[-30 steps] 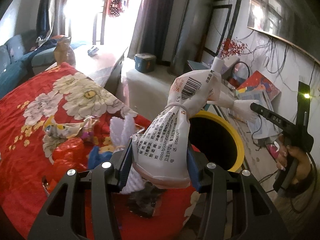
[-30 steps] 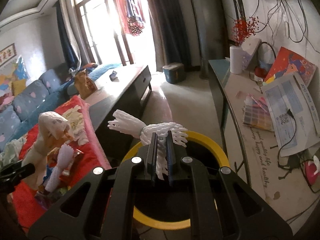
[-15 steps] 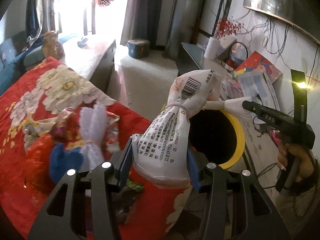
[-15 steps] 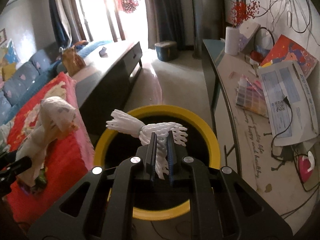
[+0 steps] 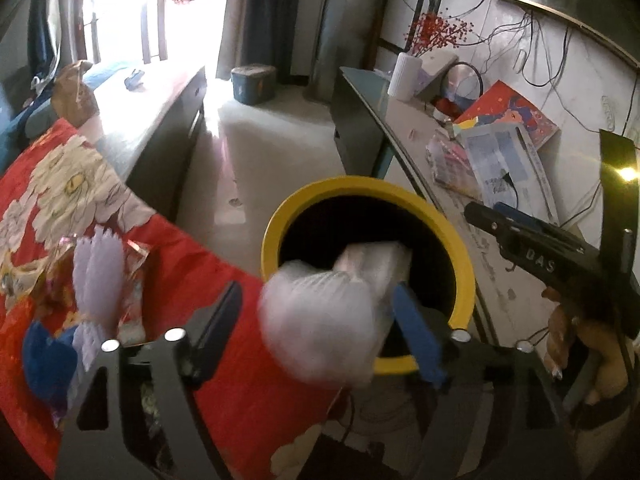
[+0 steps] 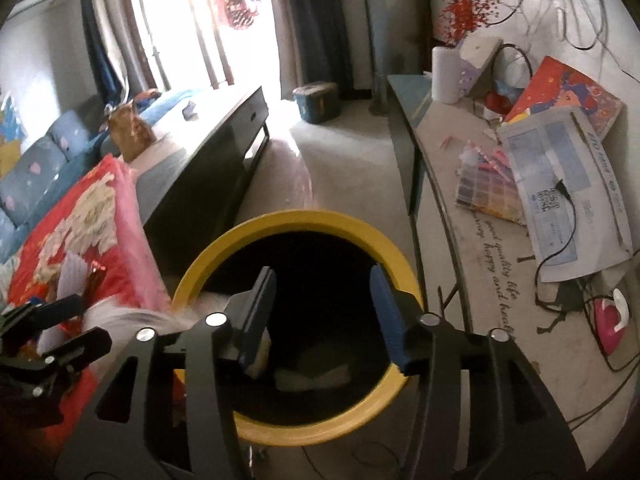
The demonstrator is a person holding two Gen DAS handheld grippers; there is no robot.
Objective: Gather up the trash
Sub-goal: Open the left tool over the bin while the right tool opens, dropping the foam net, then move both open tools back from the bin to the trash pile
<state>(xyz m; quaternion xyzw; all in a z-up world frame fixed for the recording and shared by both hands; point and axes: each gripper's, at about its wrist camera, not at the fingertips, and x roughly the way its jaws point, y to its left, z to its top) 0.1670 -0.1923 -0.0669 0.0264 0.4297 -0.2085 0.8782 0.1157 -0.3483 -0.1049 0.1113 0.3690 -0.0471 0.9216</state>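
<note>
My left gripper hangs over the near edge of the yellow-rimmed bin, jaws opening. The knotted white printed bag is a blur between them, loose and dropping toward the bin's dark mouth. My right gripper is above the same bin, its jaws opening with nothing between them. A white foam net lies at the bottom of the bin. In the right wrist view the bag shows at the bin's left edge. Another foam net, a shiny wrapper and a blue scrap lie on the red flowered blanket.
A hand holds the right gripper's grip at the right. A long side table with papers and cables runs along the right. A dark low cabinet stands behind the blanket. A teal box sits on the floor beyond.
The left gripper moved right over the bin and let go of the white bag, which now falls. The right gripper opened and its foam net dropped into the bin.
</note>
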